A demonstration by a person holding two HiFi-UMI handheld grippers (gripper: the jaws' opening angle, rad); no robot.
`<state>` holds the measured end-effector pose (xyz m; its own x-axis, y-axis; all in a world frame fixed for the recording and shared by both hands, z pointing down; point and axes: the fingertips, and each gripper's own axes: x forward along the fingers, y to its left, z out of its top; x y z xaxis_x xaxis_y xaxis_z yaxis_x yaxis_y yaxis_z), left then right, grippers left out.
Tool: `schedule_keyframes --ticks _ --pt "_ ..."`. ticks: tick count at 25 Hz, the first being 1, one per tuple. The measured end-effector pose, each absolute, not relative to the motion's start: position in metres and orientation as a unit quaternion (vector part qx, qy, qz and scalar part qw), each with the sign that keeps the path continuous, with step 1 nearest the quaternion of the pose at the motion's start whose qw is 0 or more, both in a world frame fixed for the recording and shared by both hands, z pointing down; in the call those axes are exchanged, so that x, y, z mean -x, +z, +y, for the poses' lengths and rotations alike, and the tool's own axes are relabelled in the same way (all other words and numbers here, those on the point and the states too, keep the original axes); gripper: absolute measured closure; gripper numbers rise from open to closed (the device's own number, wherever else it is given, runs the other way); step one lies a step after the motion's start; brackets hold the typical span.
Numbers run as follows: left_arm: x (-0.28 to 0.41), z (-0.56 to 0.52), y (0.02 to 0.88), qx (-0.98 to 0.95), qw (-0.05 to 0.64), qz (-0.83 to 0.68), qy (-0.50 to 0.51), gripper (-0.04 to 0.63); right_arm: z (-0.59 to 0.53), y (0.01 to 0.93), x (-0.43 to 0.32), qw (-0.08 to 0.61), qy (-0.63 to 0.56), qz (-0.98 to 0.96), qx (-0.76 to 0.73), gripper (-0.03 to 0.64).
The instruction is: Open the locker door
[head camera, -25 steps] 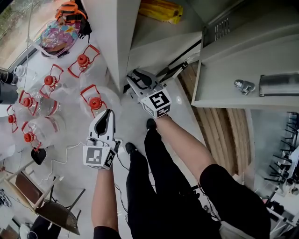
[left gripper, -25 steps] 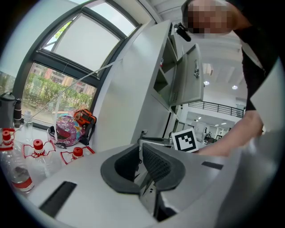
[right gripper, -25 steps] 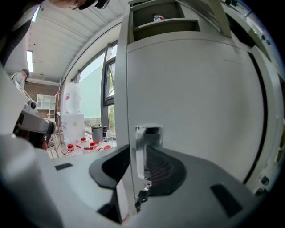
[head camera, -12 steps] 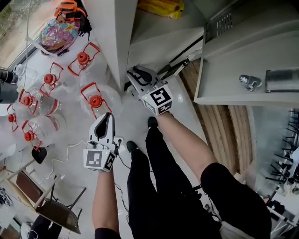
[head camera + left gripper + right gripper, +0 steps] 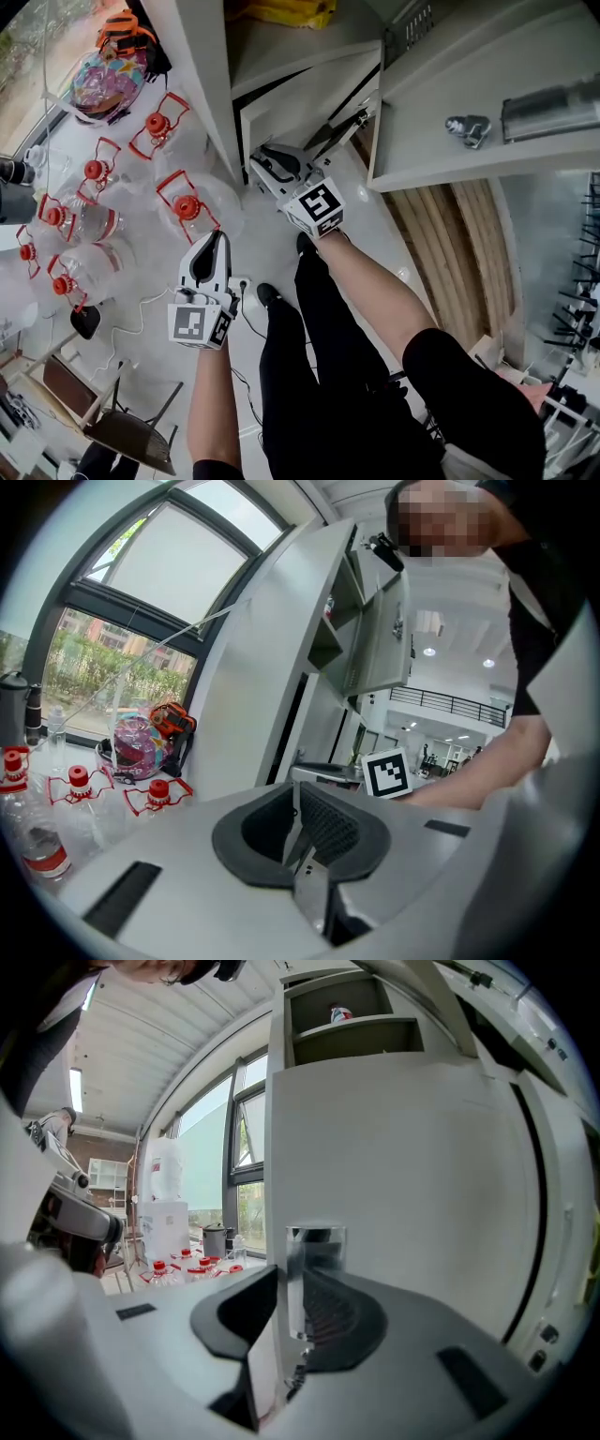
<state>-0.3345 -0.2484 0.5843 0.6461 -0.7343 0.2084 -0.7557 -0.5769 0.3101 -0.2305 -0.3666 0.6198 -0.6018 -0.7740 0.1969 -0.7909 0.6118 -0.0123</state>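
Observation:
The grey locker bank stands ahead, and its lower door (image 5: 305, 89) (image 5: 403, 1166) carries a chrome handle (image 5: 316, 1241) near its left edge. My right gripper (image 5: 265, 161) (image 5: 298, 1283) is low against that door, shut on the handle, which stands between the two pads. The marker cube of the right gripper (image 5: 387, 773) also shows in the left gripper view. My left gripper (image 5: 211, 246) (image 5: 298, 822) hangs over the floor left of the lockers, shut with nothing in it. An upper door (image 5: 469, 131) with a metal latch (image 5: 467, 127) stands swung open on the right.
Several clear water bottles with red caps (image 5: 187, 202) (image 5: 75, 780) lie on the floor at the left, near a colourful bag (image 5: 108, 70). A yellow packet (image 5: 281, 11) lies on an upper shelf. The person's legs (image 5: 319, 375) are below the grippers, and a chair (image 5: 112, 422) stands at bottom left.
The lockers have slid left and up in the head view. The right gripper has stayed at the lower door's edge. The left gripper has barely moved.

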Motion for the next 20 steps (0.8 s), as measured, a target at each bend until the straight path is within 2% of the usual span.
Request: schedule_keyframes --ticks 12,14,20 --pt "0.306 -0.230 0.580 -0.902 0.181 -0.391 0.028 0.575 -0.322 0.622 0.200 0.071 0.061 -0.891 -0.444 0.523" --pt "0.298 -0.225 0.580 -0.903 0.183 -0.388 0.025 0.575 -0.316 0.621 0.193 0.071 0.062 -0.890 -0.447 0.558" --pt "0.271 -0.210 0.578 -0.902 0.197 -0.382 0.030 0.575 -0.300 0.623 0.177 0.078 0.062 -0.900 -0.425 0.557"
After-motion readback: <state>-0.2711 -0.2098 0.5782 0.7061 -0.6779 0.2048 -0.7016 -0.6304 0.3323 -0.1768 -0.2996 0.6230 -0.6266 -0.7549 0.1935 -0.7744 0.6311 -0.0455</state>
